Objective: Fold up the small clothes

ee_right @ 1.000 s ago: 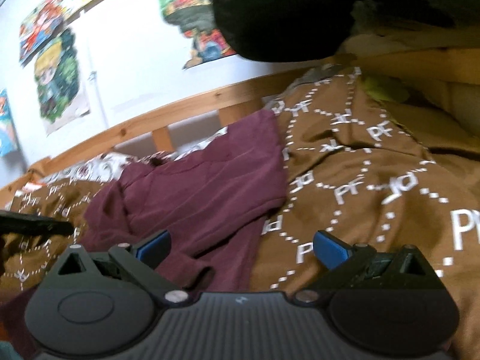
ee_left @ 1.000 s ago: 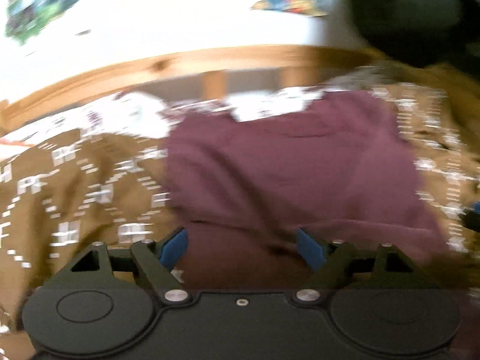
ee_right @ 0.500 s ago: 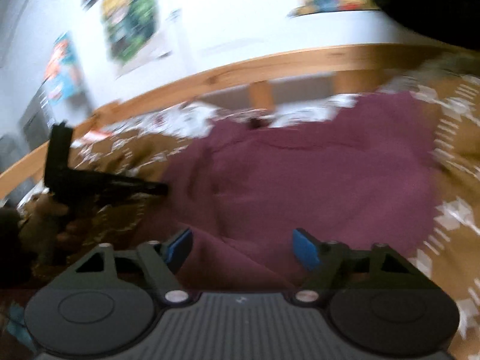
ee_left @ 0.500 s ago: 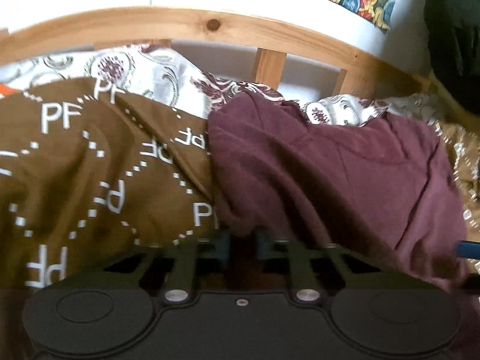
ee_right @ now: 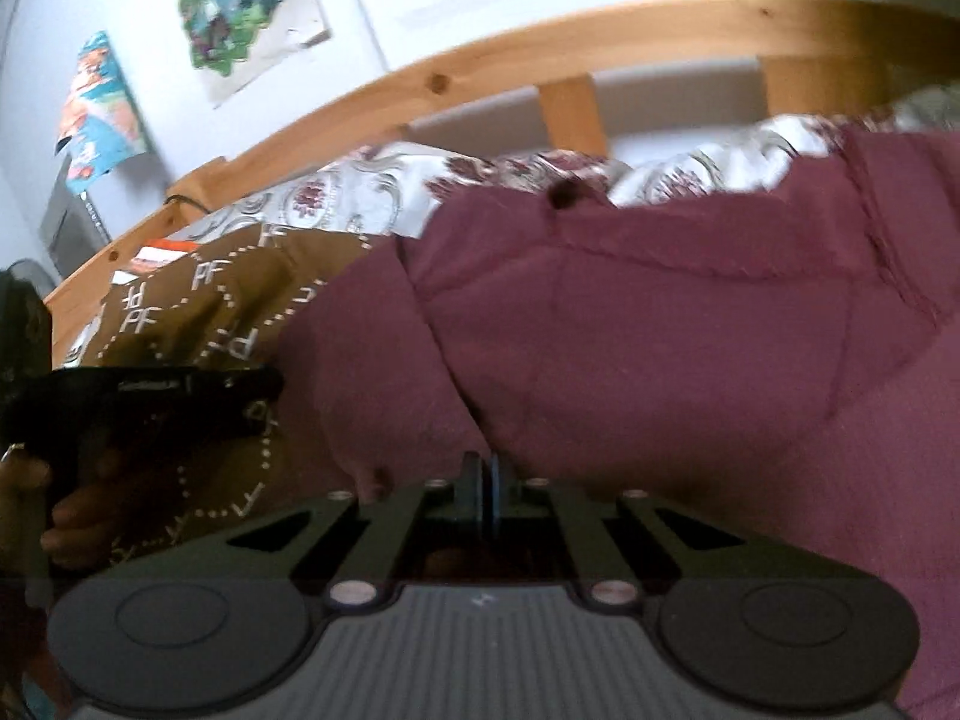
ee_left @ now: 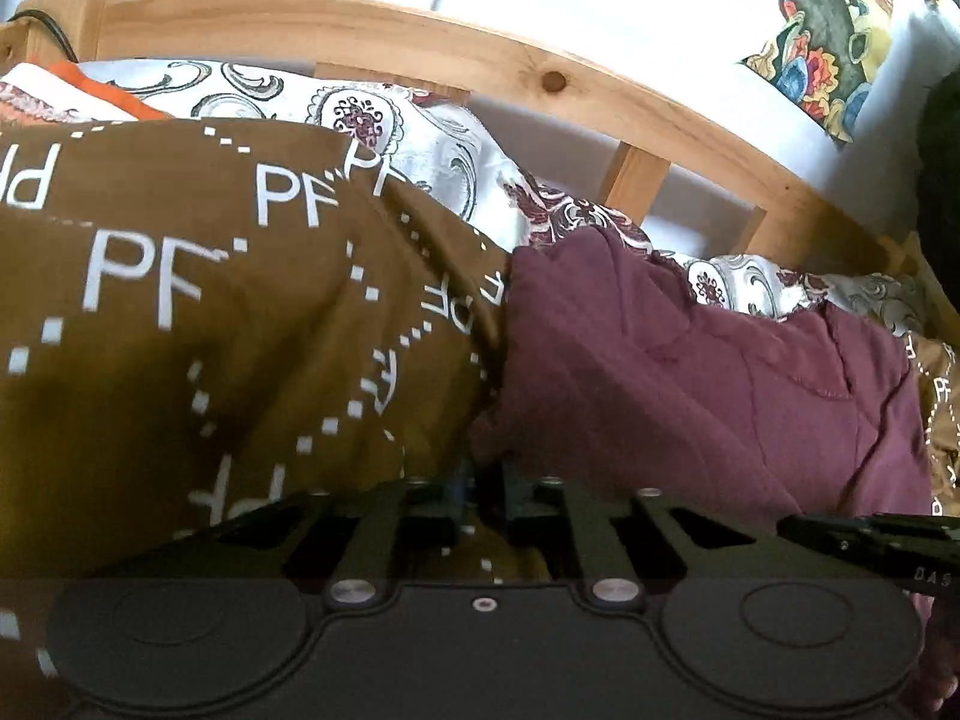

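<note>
A maroon garment (ee_left: 708,384) is spread, rumpled, on a brown "PF"-print blanket (ee_left: 198,312) on a bed w/ a wooden rail (ee_left: 420,48); a paisley sheet (ee_left: 432,144) is seen behind it. Left gripper (ee_left: 485,489): jaws opening, only a narrow gap, garment's near-left edge seen right at the tips, but whether it's pinched can't be told. Right gripper (ee_right: 480,489): fingers pressed together at the garment's near edge, fabric apparently nipped between the pads.
</note>
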Available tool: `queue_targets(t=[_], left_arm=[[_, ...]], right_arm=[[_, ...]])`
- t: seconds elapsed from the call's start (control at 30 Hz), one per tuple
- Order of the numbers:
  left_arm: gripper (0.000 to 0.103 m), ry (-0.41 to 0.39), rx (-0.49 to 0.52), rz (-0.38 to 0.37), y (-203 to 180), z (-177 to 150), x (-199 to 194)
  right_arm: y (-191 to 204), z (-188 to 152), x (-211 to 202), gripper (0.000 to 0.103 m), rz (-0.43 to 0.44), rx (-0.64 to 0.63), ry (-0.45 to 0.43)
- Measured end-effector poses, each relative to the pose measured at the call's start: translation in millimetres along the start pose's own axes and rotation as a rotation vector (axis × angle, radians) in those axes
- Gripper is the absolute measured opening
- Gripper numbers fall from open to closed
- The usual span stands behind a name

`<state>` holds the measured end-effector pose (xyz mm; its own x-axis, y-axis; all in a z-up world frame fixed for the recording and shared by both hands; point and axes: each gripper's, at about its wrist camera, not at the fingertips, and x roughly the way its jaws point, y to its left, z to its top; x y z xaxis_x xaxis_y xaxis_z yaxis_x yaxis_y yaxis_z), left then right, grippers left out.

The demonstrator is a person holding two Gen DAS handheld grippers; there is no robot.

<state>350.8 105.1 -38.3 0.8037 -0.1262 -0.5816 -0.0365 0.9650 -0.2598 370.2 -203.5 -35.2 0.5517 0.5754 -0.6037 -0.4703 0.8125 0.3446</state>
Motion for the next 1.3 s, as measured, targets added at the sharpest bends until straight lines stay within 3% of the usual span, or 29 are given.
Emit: queue_targets(t=[0.03, 0.07, 0.1, 0.13, 0.2, 0.33, 0.4, 0.43, 0.47, 0.57, 0.63, 0.7, 0.73, 0.77, 0.8, 0.83, 0.97, 1.1, 1.2, 1.3], left_arm=[[0.03, -0.02, 0.018, 0.0, -1, -2, -3], [0.044, -0.039, 0.051, -0.007, -5, -4, -8], [0.058, -0.058, 0.084, -0.011, -9, -6, -11], [0.063, -0.078, 0.111, -0.007, -12, -6, -14], [0.07, -0.116, 0.176, 0.014, -22, -4, -17], [0.066, -0.083, 0.245, 0.064, -35, 9, 2], [0.034, -0.047, 0.252, 0.082, -35, 14, 14], [0.026, -0.02, 0.233, 0.074, -32, 15, 19], [0.02, 0.006, 0.198, 0.063, -28, 16, 23], [0.02, 0.025, 0.162, 0.101, -21, 12, 25], [0.026, 0.024, 0.157, 0.122, -22, 11, 21], [0.05, 0.006, 0.156, 0.142, -27, 9, 10], [0.058, 0.002, 0.154, 0.137, -29, 6, 3], [0.072, -0.004, 0.148, 0.121, -32, 3, -4], [0.079, -0.009, 0.148, 0.097, -36, -1, -12], [0.08, -0.008, 0.153, 0.071, -41, -4, -18], [0.081, 0.035, 0.188, -0.03, -70, -19, -26], [0.081, 0.11, 0.202, -0.041, -93, -35, -13], [0.08, 0.157, 0.237, -0.013, -98, -48, -7], [0.08, 0.192, 0.261, 0.008, -95, -57, -3]], right_arm=[[-2, -2, -3, 0.012, 0.015, 0.007, 0.004], [-3, -3, -6, 0.016, 0.021, 0.007, 0.007], [-3, -4, -12, 0.036, 0.029, 0.0, 0.005], [-3, -6, -17, 0.059, 0.033, -0.002, -0.002], [-3, -12, -32, 0.071, 0.035, -0.003, -0.02], [-5, -34, -62, 0.073, -0.03, -0.017, 0.0], [-9, -47, -74, 0.073, -0.074, -0.008, 0.021], [-12, -53, -79, 0.073, -0.09, 0.006, 0.028], [-15, -58, -83, 0.072, -0.098, 0.025, 0.032], [-25, -69, -91, 0.07, -0.1, 0.092, 0.028], [-25, -73, -92, 0.066, -0.109, 0.092, 0.034], [-21, -74, -95, 0.066, -0.113, 0.073, 0.027], [-21, -73, -98, 0.07, -0.111, 0.073, 0.019], [-22, -72, -100, 0.073, -0.105, 0.085, 0.008], [-25, -70, -102, 0.077, -0.097, 0.104, -0.007], [-29, -66, -103, 0.078, -0.089, 0.118, -0.022], [-37, -39, -94, 0.073, -0.103, 0.096, -0.068], [-37, -21, -71, 0.045, -0.088, 0.09, -0.018], [-18, -31, -65, 0.006, -0.062, 0.0, 0.075], [6, -49, -67, 0.006, -0.098, -0.149, 0.147]])
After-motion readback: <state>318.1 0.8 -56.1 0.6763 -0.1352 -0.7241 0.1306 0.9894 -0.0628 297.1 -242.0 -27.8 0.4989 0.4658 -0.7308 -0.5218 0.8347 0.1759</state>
